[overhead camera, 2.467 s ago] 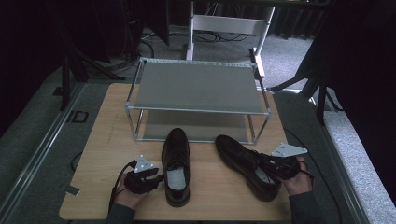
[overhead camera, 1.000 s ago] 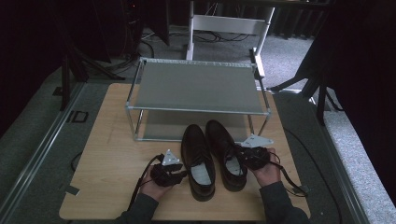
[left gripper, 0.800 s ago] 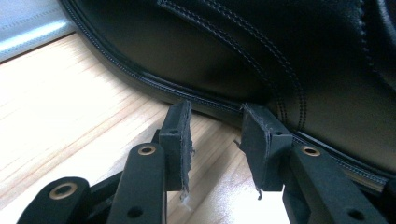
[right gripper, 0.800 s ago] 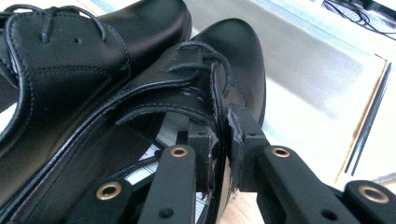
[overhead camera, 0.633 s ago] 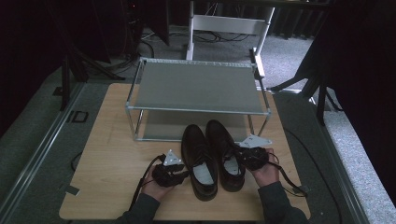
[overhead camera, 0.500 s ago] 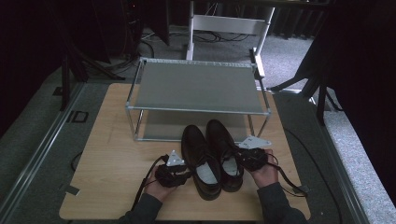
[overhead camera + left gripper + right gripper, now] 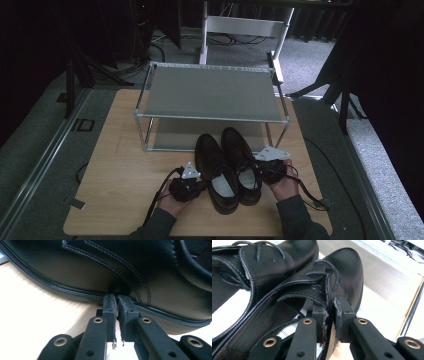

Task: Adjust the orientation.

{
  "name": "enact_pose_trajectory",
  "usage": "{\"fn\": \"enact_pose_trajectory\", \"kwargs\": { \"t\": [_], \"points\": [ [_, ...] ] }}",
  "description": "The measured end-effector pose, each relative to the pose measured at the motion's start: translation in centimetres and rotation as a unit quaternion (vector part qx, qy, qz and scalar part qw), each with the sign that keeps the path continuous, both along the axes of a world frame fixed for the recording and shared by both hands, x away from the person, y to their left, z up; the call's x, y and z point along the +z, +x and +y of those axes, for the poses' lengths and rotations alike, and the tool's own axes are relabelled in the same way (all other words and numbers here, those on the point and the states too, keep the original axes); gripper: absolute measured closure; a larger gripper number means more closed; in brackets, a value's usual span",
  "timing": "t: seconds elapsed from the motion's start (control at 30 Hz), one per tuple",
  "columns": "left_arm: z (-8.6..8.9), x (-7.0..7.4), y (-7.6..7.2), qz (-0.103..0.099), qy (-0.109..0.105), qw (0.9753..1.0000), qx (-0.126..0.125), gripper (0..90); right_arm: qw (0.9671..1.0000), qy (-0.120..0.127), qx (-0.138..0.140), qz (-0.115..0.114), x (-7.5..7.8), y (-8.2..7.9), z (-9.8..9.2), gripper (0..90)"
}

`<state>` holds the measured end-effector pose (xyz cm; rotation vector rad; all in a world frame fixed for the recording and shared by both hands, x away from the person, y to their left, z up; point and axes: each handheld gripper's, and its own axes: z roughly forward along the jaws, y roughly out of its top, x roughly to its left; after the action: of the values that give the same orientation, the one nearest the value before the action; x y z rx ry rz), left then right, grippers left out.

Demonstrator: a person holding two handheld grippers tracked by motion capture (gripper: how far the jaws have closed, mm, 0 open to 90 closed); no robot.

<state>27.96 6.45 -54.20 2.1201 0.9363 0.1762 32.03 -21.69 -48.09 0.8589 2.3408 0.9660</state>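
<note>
Two black lace-up leather shoes stand side by side on the wooden table [image 7: 115, 175], toes toward a metal rack: the left shoe [image 7: 216, 172] and the right shoe [image 7: 240, 157]. My left gripper [image 7: 201, 186] is at the left shoe's outer side. In the left gripper view that gripper [image 7: 117, 298] is shut with nothing between its fingers, its tips against the left shoe [image 7: 125, 270] just above the sole seam. My right gripper [image 7: 258, 172] is at the right shoe's outer side. In the right gripper view it [image 7: 331, 307] is shut on the leather edge of the right shoe [image 7: 342, 267]; the left shoe [image 7: 274, 260] lies beyond.
A two-shelf metal rack [image 7: 212, 119] stands just past the shoes' toes, its lower shelf [image 7: 175, 135] open at the front. A white chair [image 7: 245, 25] sits behind the table. Bare wood lies to the left of my left hand. Cables trail from both grippers.
The two shoes, apart at first, were brought together and toward the rack. In the last half second the left shoe and my left gripper shifted slightly; the right gripper stayed on its shoe.
</note>
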Motion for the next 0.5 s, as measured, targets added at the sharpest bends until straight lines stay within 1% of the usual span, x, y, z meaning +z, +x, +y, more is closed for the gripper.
{"fn": "enact_pose_trajectory", "kwargs": {
  "t": [0.1,0.17,0.23,0.3,0.33,0.4,0.43,0.5],
  "points": [
    [-0.3,0.1,-0.2,0.001,0.002,1.0000,0.000,88.4,0.9999,-0.008,0.009,-0.001,0.1,-0.2,-0.1,79.9],
    [-0.6,0.0,-0.3,0.005,-0.001,0.9999,-0.010,88.7,0.9999,-0.012,0.012,0.000,0.2,-0.2,-0.3,79.9],
    [-1.3,0.0,-0.5,0.009,-0.004,0.9996,-0.027,88.6,0.9998,-0.012,0.013,-0.002,0.3,-0.2,-0.7,79.8],
    [-2.4,0.0,-0.8,0.009,-0.005,0.9989,-0.046,88.2,0.9999,-0.006,0.008,0.000,0.4,-0.2,-1.3,79.8],
    [-3.0,0.0,-1.0,0.010,-0.006,0.9983,-0.057,87.8,1.0000,-0.002,0.005,0.001,0.4,-0.1,-1.7,79.9],
    [-4.3,0.0,-1.3,0.013,-0.006,0.9967,-0.081,83.8,1.0000,0.005,-0.004,0.004,0.3,0.0,-2.6,79.9],
    [-5.0,0.0,-1.5,0.012,-0.006,0.9960,-0.088,82.1,0.9999,0.008,-0.009,0.006,0.3,0.1,-3.0,79.8],
    [-6.0,0.1,-1.7,0.009,0.002,0.9947,-0.102,79.9,0.9998,0.015,-0.012,0.006,0.3,0.3,-3.6,79.4]
  ]
}}
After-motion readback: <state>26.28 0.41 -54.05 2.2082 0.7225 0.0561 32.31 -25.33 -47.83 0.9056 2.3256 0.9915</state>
